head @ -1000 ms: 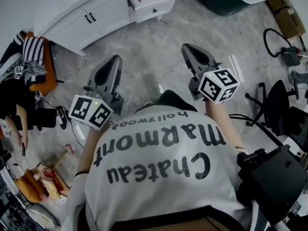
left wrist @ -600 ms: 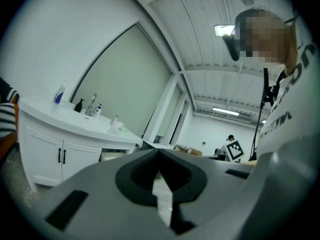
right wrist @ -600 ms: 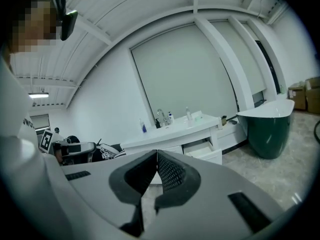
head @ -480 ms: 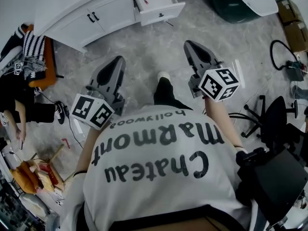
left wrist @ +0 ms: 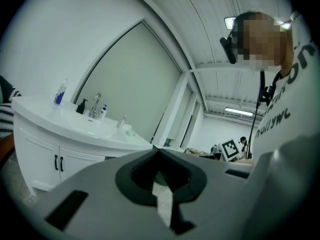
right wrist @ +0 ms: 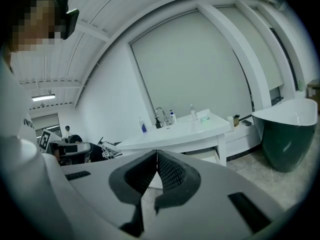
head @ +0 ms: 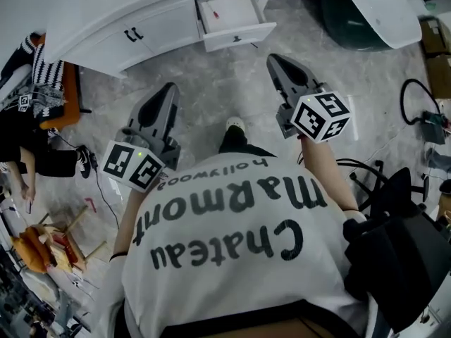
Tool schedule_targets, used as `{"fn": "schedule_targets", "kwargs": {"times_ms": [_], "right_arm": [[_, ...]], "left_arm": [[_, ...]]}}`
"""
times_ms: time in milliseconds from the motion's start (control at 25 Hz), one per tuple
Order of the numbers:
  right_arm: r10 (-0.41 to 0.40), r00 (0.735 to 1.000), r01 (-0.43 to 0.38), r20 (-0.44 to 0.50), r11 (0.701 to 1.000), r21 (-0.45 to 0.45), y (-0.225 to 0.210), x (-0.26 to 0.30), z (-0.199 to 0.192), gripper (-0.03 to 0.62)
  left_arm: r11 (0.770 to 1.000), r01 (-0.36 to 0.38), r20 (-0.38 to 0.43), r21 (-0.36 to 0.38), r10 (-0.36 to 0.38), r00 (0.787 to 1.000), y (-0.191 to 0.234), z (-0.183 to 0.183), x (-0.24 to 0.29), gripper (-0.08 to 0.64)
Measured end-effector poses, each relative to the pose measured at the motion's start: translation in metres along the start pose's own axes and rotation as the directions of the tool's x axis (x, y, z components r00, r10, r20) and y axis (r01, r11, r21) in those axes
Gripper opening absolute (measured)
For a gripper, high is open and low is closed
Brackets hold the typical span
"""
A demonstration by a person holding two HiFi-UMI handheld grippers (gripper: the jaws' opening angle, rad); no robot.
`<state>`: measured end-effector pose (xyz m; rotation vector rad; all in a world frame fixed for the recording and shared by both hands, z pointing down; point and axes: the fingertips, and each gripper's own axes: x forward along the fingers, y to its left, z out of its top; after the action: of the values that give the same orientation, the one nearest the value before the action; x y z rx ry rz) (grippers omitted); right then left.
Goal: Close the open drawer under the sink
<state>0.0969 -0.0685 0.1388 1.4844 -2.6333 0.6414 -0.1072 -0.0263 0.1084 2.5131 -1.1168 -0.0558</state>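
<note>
Step in hand, as I judge it: the approach, with no contact made yet. The drawer (head: pixel 236 21) stands pulled out of the white cabinet (head: pixel 151 30) under the sink. Its front panel faces me and its inside is open to view from above, with a small reddish item (head: pixel 213 10) lying in it that is too small to identify. My left gripper (head: pixel 170 87) is on my side of the drawer and off to its left, well apart from it, over the marbled floor (head: pixel 211 83). My right gripper (head: pixel 271 59) is nearer, just off the drawer's right front corner as the head view shows it, and not touching the panel. The left gripper view (left wrist: pixel 157 151) shows my left jaws clenched tip to tip with nothing between them. The right gripper view (right wrist: pixel 156 155) shows the same for my right jaws: pads together, nothing grasped. No grasp is needed for this task, so both sets of jaws may remain clenched. The next move calls for bringing one set of clenched jaws, probably the right, square to the front panel at or beside its dark centre knob (head: pixel 237 38). After that I would push straight toward the cabinet, along the drawer's line of travel. An off-centre push could skew the drawer on its runners, so contact should be kept central until the panel sits flush with the cabinet face.
</note>
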Motion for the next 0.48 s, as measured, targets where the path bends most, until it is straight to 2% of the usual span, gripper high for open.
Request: {"fn": "schedule_targets", "kwargs": {"times_ms": [240, 480], "right_arm": [[0.053, 0.997, -0.054, -0.053, 0.998, -0.024, -0.034, 0.039, 0.012, 0.012], [0.088, 0.988, -0.091, -0.127, 0.996, -0.016, -0.071, 0.070, 0.001, 0.012]], "left_arm": [[0.997, -0.070, 0.001, -0.029, 0.070, 0.998, 0.025, 0.006, 0.043, 0.008], [0.994, -0.106, -0.003, -0.036, 0.106, 0.994, 0.041, 0.001, 0.090, 0.008]]}}
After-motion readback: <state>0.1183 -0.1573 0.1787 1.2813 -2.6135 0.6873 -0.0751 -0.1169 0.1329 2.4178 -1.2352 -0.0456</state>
